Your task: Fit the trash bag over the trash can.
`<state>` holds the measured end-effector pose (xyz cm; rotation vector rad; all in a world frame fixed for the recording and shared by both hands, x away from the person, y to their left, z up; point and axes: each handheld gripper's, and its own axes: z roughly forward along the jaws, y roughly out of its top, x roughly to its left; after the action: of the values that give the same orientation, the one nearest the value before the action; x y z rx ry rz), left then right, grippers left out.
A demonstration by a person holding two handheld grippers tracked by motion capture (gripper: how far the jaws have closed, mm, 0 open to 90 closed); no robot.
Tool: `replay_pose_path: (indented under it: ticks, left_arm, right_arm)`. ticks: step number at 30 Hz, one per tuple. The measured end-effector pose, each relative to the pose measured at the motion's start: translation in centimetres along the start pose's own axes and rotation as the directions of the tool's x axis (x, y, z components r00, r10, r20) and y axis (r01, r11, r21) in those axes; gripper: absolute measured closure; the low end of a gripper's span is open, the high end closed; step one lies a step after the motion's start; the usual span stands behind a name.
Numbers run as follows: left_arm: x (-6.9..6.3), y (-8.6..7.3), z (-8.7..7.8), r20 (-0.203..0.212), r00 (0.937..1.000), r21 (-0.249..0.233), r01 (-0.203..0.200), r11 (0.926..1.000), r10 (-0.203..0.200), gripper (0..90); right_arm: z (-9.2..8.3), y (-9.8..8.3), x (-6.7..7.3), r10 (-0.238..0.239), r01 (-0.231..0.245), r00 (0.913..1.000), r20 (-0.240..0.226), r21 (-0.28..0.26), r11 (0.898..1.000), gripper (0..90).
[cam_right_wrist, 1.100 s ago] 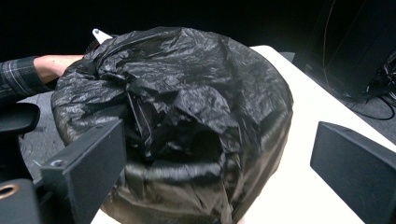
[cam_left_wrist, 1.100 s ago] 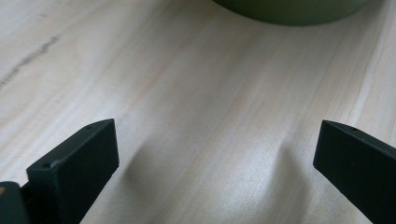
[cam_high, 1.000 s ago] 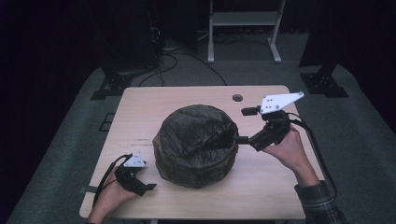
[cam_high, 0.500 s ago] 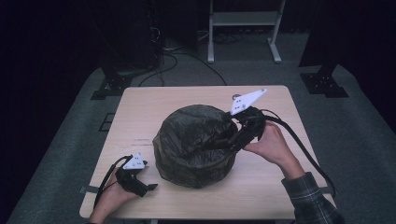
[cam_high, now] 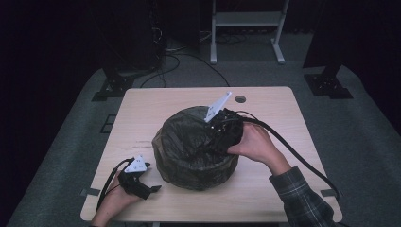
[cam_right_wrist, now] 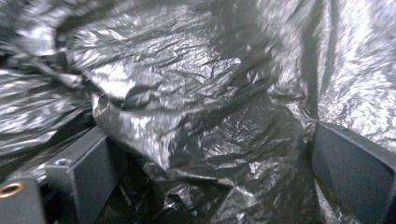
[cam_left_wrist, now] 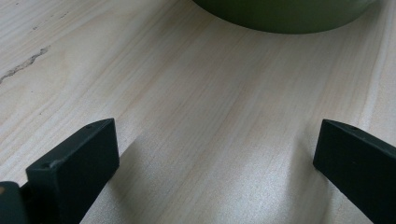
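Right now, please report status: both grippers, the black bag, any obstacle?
Right gripper open, jaws pushed into black bag. Left gripper open, over bare table beside green bin. Nothing in the way.

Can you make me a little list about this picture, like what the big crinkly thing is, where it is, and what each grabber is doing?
Big thing: round green bin lined with a black plastic bag
Where: middle of the wooden table
Right gripper: pushed into the bag, jaws open with crinkled plastic between them
Left gripper: low at the table's near left corner, jaws open, holding nothing
Left gripper and bin: apart
Floor: cables behind the table
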<state>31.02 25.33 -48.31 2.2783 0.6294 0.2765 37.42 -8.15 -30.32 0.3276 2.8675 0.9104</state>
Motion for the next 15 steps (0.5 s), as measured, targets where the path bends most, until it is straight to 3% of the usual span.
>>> replay_pose_path:
  ticks: [8, 10, 15]
  left_arm:
    - [0.0, 0.0, 0.0, 0.009, 0.9999, 0.001, -0.008, 1.0, 0.008, 0.0]
    - [0.0, 0.1, 0.0, 0.011, 0.9999, 0.002, -0.012, 0.9999, 0.012, 0.0]
    - [0.0, 0.1, 0.1, 0.014, 0.9998, 0.0, -0.012, 0.9999, 0.012, 0.0]
  right_arm:
    - [2.2, 0.6, 0.0, 0.01, -0.008, 0.9999, -0.012, 0.15, 0.989, 4.8]
    - [2.5, 0.6, 0.2, -0.004, 0.005, 0.9999, -0.01, 0.158, 0.987, 4.9]
    - [3.0, 0.8, 0.1, 0.013, 0.001, 0.998, -0.061, 0.216, 0.976, 7.2]
